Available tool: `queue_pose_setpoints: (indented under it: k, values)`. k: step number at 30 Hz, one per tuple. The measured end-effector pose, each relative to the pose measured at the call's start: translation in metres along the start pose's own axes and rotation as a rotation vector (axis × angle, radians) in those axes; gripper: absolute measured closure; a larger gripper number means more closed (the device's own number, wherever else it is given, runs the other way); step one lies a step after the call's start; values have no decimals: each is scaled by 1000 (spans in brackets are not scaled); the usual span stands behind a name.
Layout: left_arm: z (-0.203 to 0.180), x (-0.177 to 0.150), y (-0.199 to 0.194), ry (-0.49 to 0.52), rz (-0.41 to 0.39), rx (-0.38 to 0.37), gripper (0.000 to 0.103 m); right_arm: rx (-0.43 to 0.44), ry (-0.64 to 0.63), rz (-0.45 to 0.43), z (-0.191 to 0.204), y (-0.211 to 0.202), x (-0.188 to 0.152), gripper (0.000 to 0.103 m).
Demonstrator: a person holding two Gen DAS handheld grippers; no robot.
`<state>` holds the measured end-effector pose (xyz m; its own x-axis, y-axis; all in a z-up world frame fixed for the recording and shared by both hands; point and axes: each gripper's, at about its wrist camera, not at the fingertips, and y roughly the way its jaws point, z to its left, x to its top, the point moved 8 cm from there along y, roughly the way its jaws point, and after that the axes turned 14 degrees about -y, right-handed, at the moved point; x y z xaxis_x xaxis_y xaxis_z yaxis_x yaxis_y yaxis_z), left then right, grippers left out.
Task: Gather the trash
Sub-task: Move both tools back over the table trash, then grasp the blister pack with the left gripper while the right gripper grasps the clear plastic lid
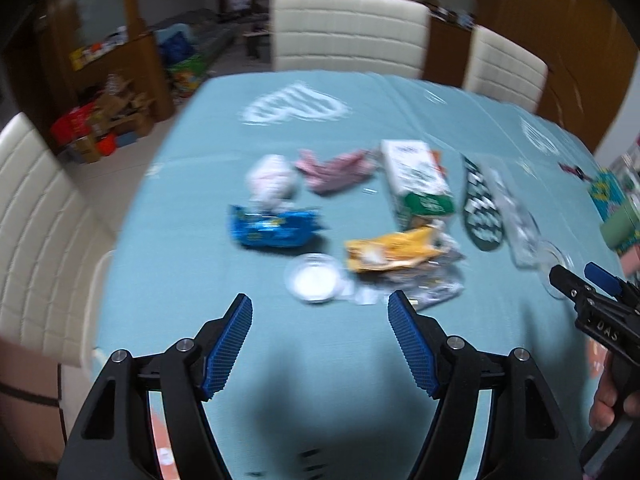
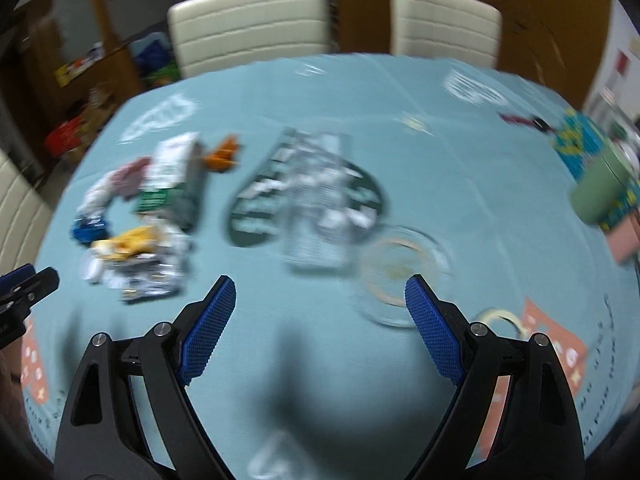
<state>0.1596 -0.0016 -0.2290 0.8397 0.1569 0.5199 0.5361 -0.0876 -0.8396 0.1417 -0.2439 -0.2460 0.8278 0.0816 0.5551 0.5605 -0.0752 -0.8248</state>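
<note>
left gripper [image 1: 320, 312] fingers apart, empty | right gripper [image 2: 320, 292] fingers apart, empty | crinkled yellow wrapper [image 1: 390, 254] | boxy carton [image 1: 416, 180]

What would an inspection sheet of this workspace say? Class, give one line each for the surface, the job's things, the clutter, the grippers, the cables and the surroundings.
Surface: table under a teal printed tablecloth.
Job's things: blue snack wrapper, yellow crumpled packet, white and green carton lying flat, pink crumpled paper, white crumpled wad, clear plastic lid.
Clutter: clear glass dish, green mug, dark heart-shaped mat.
Grippers: left gripper open, empty; right gripper open, empty, both above the cloth.
Cables: nothing seen.
Surroundings: cream padded chairs, wooden cabinets, boxes on the floor.
</note>
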Motion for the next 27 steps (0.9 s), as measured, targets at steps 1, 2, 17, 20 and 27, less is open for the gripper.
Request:
queue_pose_setpoints:
  k: [1, 2, 17, 20, 27]
  values:
    - [-12, -2, 5, 22, 15, -15, 34, -16, 9, 13, -8, 3, -4, 15]
    - [-19, -3, 7, 34, 21, -22, 34, -29, 15, 29, -16, 7, -8, 13]
    - [-72, -21, 55, 54, 168, -56, 29, 6, 19, 124, -42, 48, -29, 3]
    - [-78, -23, 65, 55, 176, -40, 29, 19, 15, 123, -43, 54, -29, 3]
    - [-83, -23, 79, 78, 173, 17, 29, 15, -18, 97, -41, 61, -22, 3]
